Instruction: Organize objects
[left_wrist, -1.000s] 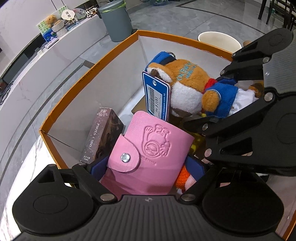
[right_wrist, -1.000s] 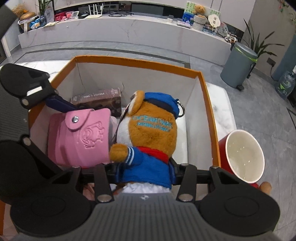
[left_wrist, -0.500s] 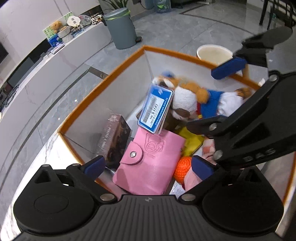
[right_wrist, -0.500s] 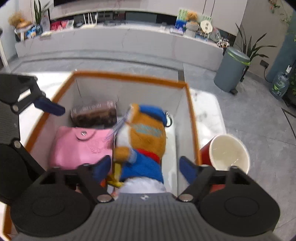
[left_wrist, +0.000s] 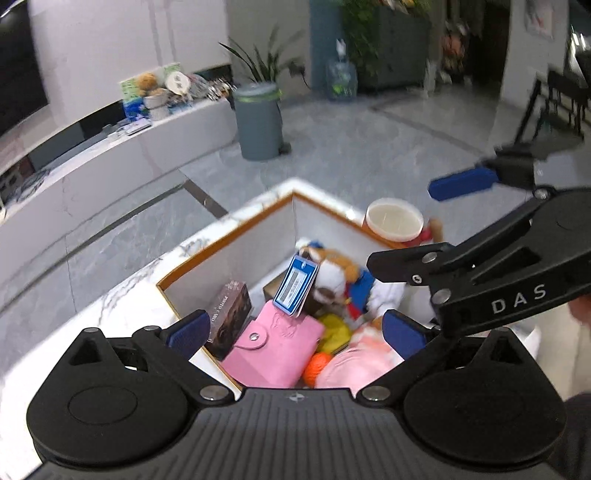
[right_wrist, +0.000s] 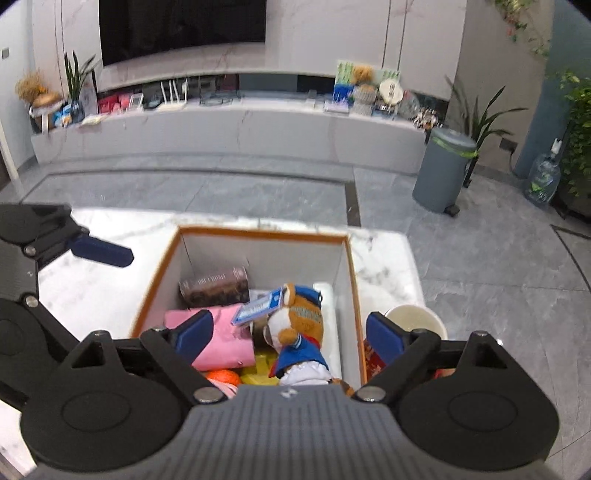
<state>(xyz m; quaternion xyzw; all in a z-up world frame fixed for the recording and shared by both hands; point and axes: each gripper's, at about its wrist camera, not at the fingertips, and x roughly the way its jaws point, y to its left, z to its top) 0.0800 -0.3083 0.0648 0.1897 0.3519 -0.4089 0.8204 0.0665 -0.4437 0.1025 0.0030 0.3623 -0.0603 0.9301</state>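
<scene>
Right now my orange-rimmed white cardboard box (right_wrist: 349, 258) sits on the marble tabletop (right_wrist: 380, 254), packed with a brown plush bear in blue (right_wrist: 301, 328), a pink snap wallet (left_wrist: 273, 345) and a dark photo-card box (left_wrist: 229, 314). Above it, my right gripper (right_wrist: 291, 332) is opening, nothing between its pads; my left gripper (left_wrist: 295, 334) stands wide, empty.

left gripper (left_wrist: 295, 330): jaws wide apart, nothing between pads, angled downward | right gripper (right_wrist: 290, 332): jaws opening, nothing between pads, angled downward, just right of left gripper
</scene>
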